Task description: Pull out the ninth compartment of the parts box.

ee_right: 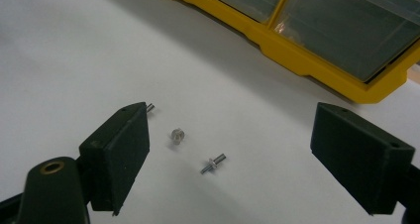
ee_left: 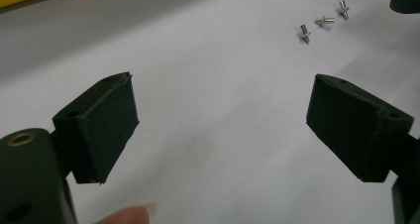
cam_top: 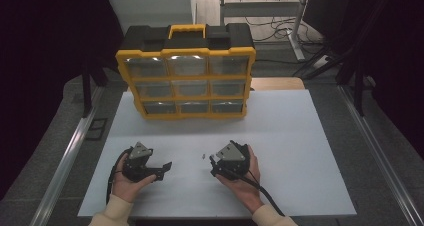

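Note:
Three small silver screws [cam_top: 203, 156] lie loose on the white board [cam_top: 280, 136] between my two grippers. In the left gripper view the screws [ee_left: 324, 21] sit far off at the upper right, well beyond my left gripper [ee_left: 220, 100], whose jaws stand wide open with nothing between them. In the right gripper view one screw [ee_right: 177, 134] and another [ee_right: 214, 163] lie between the open jaws of my right gripper [ee_right: 230, 130], nearer its left jaw. A third screw [ee_right: 148, 106] peeks from behind that jaw. From above, the left gripper [cam_top: 159, 170] and right gripper [cam_top: 213, 166] face each other.
A yellow and black organiser case [cam_top: 186, 50] with clear drawers stands at the back of the board; its yellow frame [ee_right: 317, 60] shows at the top right of the right gripper view. Bare white board lies around the screws. Metal rails run along both table sides.

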